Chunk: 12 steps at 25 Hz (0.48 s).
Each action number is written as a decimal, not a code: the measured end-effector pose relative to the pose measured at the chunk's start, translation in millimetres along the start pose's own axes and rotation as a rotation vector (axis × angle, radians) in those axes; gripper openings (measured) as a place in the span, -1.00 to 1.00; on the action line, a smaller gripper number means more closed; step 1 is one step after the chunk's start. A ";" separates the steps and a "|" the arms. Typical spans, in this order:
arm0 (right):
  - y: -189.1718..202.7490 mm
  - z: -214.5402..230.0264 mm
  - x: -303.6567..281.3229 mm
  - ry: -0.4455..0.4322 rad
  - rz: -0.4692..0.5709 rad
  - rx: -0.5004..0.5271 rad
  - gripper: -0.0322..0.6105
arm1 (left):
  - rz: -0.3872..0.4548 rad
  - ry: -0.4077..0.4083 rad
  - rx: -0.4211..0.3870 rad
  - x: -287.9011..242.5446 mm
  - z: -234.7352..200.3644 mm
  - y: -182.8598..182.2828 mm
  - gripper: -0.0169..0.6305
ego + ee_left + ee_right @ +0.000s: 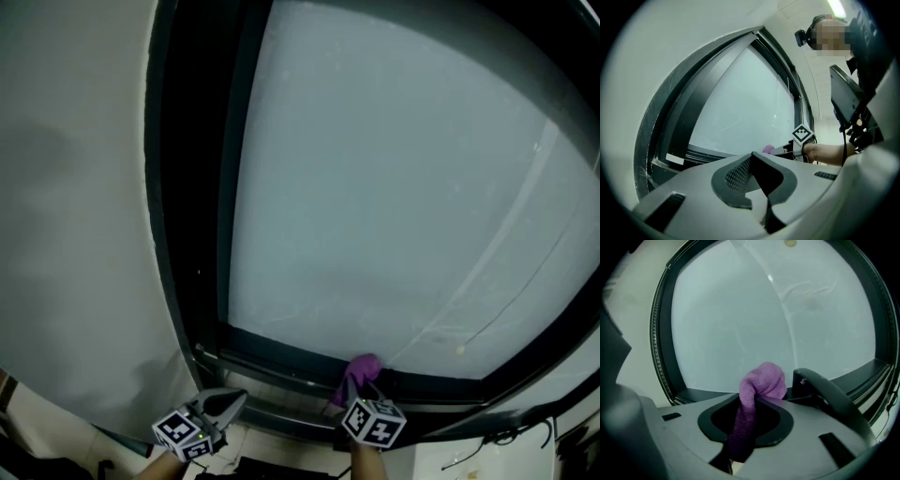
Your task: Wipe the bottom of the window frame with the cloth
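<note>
the right claw [752,420] is gripping a purple cloth [761,380], its jaws closed on the lower length of the fabric while the upper end is bunching into a rounded wad beyond the tips. in the head view that claw [362,386] is reaching up from the bottom edge, its cube [375,422] facing the camera, and the cloth [362,367] is pressing against the bottom rail of the dark window frame [281,361], a little right of the rail's middle. the pale glass [375,187] is filling most of the view above it, and a plain wall [75,234] is lying to the left of the frame. in the right gripper view the frame [693,394] is curving round the glass behind the wad, and a dark rounded piece [820,390] is sitting just right of the cloth; what it is cannot be told. the left claw [751,171] is holding nothing, its jaws meeting at the tips. it [225,405] is hanging low, left of the right claw and just below the rail, apart from the cloth. from the left gripper view the cloth [768,149] is peeking out as a small purple spot at the frame's [693,154] bottom, with the right claw's cube [802,133] and the person's hand [825,152] beside it.
</note>
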State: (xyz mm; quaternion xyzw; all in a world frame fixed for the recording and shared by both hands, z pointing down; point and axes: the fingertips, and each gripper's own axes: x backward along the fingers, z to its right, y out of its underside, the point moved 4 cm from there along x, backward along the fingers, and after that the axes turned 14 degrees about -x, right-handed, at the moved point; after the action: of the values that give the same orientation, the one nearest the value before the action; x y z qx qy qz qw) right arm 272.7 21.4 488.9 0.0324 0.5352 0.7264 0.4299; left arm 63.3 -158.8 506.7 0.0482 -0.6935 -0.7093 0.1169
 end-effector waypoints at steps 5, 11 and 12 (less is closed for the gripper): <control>0.2 -2.8 0.1 -0.035 -0.052 0.016 -0.64 | -0.007 0.002 0.008 -3.1 0.9 2.1 -0.93; 5.3 -14.2 -3.1 -0.077 -0.093 0.031 -0.64 | 0.014 -0.018 -0.008 -3.9 -5.9 2.0 -0.93; 6.8 -16.0 -3.6 -0.079 -0.100 0.035 -0.64 | 0.012 -0.018 -0.011 -2.7 -5.7 1.8 -0.93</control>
State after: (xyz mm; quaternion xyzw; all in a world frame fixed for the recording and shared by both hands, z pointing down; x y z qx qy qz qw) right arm 262.9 6.7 489.0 0.0417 0.5313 0.6927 0.4860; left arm 67.4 -163.7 508.0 0.0370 -0.6909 -0.7127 0.1153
